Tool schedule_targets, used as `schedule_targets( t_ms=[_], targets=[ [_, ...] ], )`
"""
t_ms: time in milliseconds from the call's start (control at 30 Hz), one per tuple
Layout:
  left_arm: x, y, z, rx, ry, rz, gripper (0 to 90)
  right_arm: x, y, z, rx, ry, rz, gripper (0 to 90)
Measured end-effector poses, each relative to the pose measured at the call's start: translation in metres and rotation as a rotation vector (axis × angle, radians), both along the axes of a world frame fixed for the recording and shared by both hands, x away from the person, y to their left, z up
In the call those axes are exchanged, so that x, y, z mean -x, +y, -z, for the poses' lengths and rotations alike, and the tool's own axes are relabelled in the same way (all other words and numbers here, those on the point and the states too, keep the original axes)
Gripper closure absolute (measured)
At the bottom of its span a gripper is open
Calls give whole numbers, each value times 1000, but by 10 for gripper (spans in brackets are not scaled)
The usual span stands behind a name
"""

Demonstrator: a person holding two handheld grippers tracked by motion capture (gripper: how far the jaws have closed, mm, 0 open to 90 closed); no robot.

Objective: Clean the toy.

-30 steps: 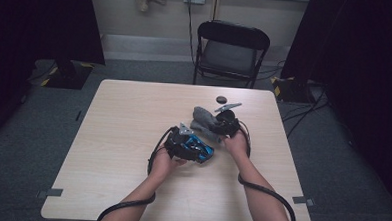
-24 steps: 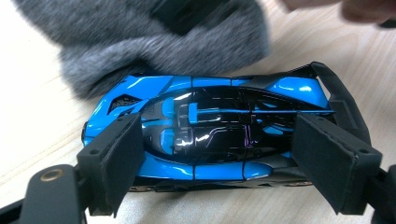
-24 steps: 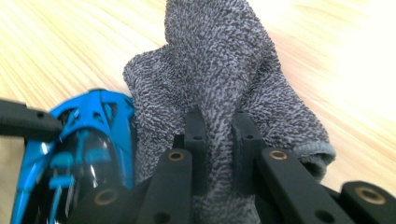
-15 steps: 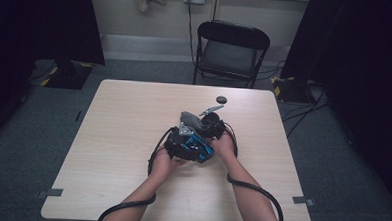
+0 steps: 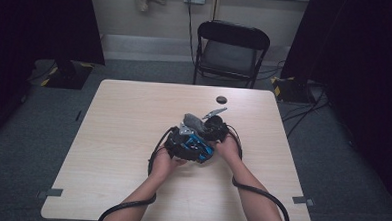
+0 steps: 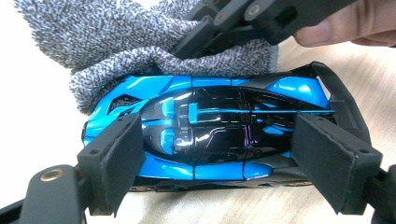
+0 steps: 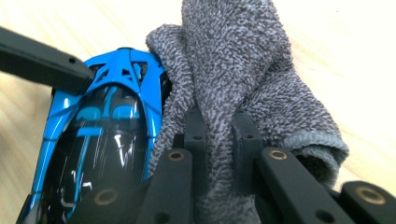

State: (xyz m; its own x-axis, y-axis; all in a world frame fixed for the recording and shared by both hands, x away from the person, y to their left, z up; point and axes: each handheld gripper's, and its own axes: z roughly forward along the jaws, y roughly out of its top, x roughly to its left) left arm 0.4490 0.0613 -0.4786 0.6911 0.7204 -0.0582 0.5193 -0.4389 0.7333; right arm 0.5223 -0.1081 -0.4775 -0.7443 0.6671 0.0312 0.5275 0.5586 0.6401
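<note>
Grey terry cloth (image 7: 243, 88), clamped in the right gripper (image 7: 219, 140), lies pressed against the side of the blue toy car (image 6: 210, 126), whose long axis spans the left gripper (image 6: 229, 163), jaws gripping nose and tail.

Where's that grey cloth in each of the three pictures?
High view: grey cloth at table centre, just above the blue toy car.
Left gripper view: cloth across the top, behind the car.
Right gripper view: cloth centre, pinched between the jaws.
Shared landmark: the blue toy car.
</note>
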Motion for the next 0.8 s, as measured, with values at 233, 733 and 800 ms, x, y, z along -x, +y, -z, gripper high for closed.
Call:
schedule_targets(
  t_ms=[233,733,800],
  targets=[
    [0,0,0,-2,-1,3,174,6,-8,-1,4,5,-20,800],
    [0,1,0,-4,2,12,174,21,-31,-1,-11,21,-32,800],
    [0,1,0,-1,3,11,174,24,-33,-1,-11,21,-31,800]
  ],
)
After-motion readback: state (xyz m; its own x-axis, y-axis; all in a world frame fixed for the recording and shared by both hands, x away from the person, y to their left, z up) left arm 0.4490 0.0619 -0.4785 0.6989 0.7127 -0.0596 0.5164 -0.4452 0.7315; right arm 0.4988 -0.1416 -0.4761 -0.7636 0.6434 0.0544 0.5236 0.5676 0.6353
